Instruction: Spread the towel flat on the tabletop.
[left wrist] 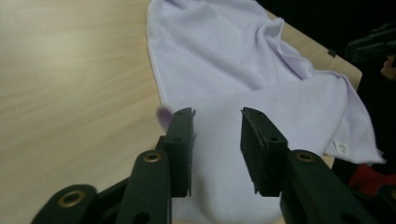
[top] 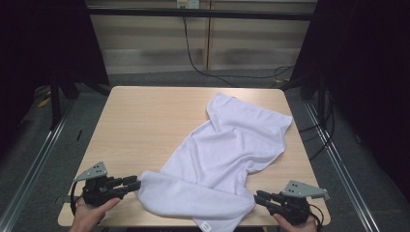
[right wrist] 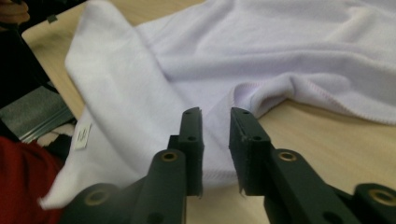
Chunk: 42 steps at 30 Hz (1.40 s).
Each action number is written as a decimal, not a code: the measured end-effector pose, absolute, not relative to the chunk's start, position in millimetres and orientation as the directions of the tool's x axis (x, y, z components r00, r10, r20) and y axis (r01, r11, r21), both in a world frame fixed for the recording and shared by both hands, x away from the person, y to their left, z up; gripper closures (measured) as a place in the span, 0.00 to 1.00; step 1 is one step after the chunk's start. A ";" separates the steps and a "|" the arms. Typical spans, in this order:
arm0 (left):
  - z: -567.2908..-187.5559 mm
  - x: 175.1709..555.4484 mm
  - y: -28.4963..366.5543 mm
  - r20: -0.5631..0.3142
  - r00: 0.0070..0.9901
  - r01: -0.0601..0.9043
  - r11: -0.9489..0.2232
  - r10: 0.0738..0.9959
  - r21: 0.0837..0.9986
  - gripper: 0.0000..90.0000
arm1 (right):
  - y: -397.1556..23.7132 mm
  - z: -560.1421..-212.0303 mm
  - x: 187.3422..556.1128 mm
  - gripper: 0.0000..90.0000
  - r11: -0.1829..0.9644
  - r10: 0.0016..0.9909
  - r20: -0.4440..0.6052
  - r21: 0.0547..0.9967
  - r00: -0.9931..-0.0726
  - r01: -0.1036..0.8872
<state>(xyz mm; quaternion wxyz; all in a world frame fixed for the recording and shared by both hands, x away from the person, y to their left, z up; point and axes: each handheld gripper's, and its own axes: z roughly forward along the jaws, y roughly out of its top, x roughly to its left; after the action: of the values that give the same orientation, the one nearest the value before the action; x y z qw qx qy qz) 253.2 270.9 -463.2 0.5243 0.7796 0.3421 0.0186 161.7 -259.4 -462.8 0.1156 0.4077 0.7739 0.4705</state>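
A white towel point(top: 227, 154) lies rumpled on the table point(top: 140, 125), its folded near edge stretched between the left hand-held gripper point(top: 137, 184) and the right hand-held gripper point(top: 256, 198), both with jaws parted, gripping nothing, apparently just let go.

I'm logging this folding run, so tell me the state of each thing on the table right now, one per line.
Towel: white, rumpled, near edge folded over along the table's front, label corner overhanging.
Left gripper: jaws apart at the fold's left end, not clamped on cloth.
Right gripper: jaws apart at the fold's right end, cloth not pinched.
Table: towel lies across its right half.
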 end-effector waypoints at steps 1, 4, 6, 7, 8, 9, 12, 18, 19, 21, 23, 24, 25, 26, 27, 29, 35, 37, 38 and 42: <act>-463.2 253.2 270.9 -0.330 0.765 0.514 -0.216 0.553 0.830 0.66 | -259.4 -462.8 161.7 0.82 0.225 0.740 0.205 0.823 -0.641 0.522; -464.6 272.3 256.6 -0.305 0.776 0.501 -0.245 0.553 0.830 0.64 | -253.1 -463.5 177.9 0.75 0.222 0.742 0.208 0.821 -0.638 0.526; -472.1 288.9 240.2 -0.308 0.785 0.508 -0.274 0.538 0.817 0.63 | -244.8 -468.5 191.8 0.72 0.240 0.731 0.215 0.807 -0.648 0.539; -476.6 296.2 230.8 -0.309 0.786 0.516 -0.292 0.535 0.806 0.64 | -239.6 -471.4 198.1 0.71 0.253 0.730 0.212 0.800 -0.650 0.545; -484.9 307.8 211.2 -0.294 0.806 0.514 -0.361 0.514 0.778 0.67 | -229.6 -477.7 209.6 0.70 0.289 0.725 0.197 0.783 -0.660 0.551; -484.9 307.8 211.2 -0.294 0.806 0.514 -0.361 0.514 0.778 0.69 | -229.6 -477.7 209.6 0.70 0.289 0.725 0.197 0.783 -0.660 0.551; -501.8 312.6 185.0 -0.260 0.824 0.517 -0.480 0.504 0.709 0.76 | -221.9 -489.7 223.4 0.69 0.327 0.748 0.169 0.748 -0.642 0.578; -500.1 294.1 194.9 -0.244 0.848 0.490 -0.520 0.471 0.700 0.98 | -224.2 -491.5 211.5 0.99 0.343 0.732 0.171 0.744 -0.660 0.573; -500.4 288.6 199.6 -0.254 0.846 0.496 -0.516 0.468 0.699 0.98 | -226.8 -489.2 207.7 0.99 0.328 0.730 0.181 0.753 -0.659 0.571; -500.7 275.8 211.1 -0.288 0.840 0.514 -0.503 0.461 0.695 0.98 | -239.1 -479.8 193.0 1.00 0.272 0.747 0.195 0.782 -0.636 0.560; -501.2 262.0 221.2 -0.313 0.830 0.533 -0.487 0.462 0.693 0.98 | -243.8 -478.0 187.4 1.00 0.261 0.755 0.193 0.789 -0.627 0.557; -500.9 255.7 225.5 -0.329 0.830 0.537 -0.487 0.450 0.689 0.98 | -252.4 -477.2 176.6 1.00 0.253 0.768 0.198 0.780 -0.610 0.572; -500.6 249.2 229.2 -0.336 0.829 0.540 -0.482 0.448 0.690 0.98 | -252.4 -477.2 176.6 1.00 0.253 0.768 0.198 0.780 -0.610 0.572; -500.8 242.9 231.6 -0.350 0.829 0.544 -0.483 0.436 0.686 0.98 | -256.3 -477.6 171.3 1.00 0.253 0.775 0.194 0.777 -0.601 0.576; -500.2 233.1 234.1 -0.375 0.827 0.551 -0.468 0.418 0.691 0.98 | -262.0 -478.3 161.6 1.00 0.256 0.786 0.193 0.763 -0.588 0.593; -498.8 231.4 233.7 -0.387 0.829 0.550 -0.464 0.405 0.694 0.98 | -265.3 -478.1 155.2 1.00 0.248 0.797 0.196 0.756 -0.572 0.605; -491.8 249.8 210.7 -0.360 0.846 0.517 -0.442 0.393 0.733 0.85 | -272.2 -476.9 155.7 0.99 0.230 0.807 0.203 0.757 -0.555 0.611; -494.8 268.1 197.7 -0.344 0.842 0.519 -0.452 0.416 0.725 0.81 | -271.9 -480.0 159.9 0.99 0.228 0.809 0.205 0.755 -0.551 0.615; -497.6 287.2 184.7 -0.320 0.842 0.512 -0.461 0.434 0.724 0.79 | -270.8 -481.5 161.3 0.99 0.225 0.809 0.210 0.752 -0.549 0.619; -501.5 308.8 165.3 -0.285 0.849 0.496 -0.483 0.446 0.721 0.77 | -267.4 -485.2 164.7 0.99 0.211 0.804 0.226 0.757 -0.550 0.619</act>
<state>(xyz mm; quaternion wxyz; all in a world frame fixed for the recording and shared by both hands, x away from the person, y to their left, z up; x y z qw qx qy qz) 308.8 165.3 -501.5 0.4283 0.8607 0.2736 -0.0291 164.7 -267.4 -485.2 0.1087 0.4616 0.7706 0.4258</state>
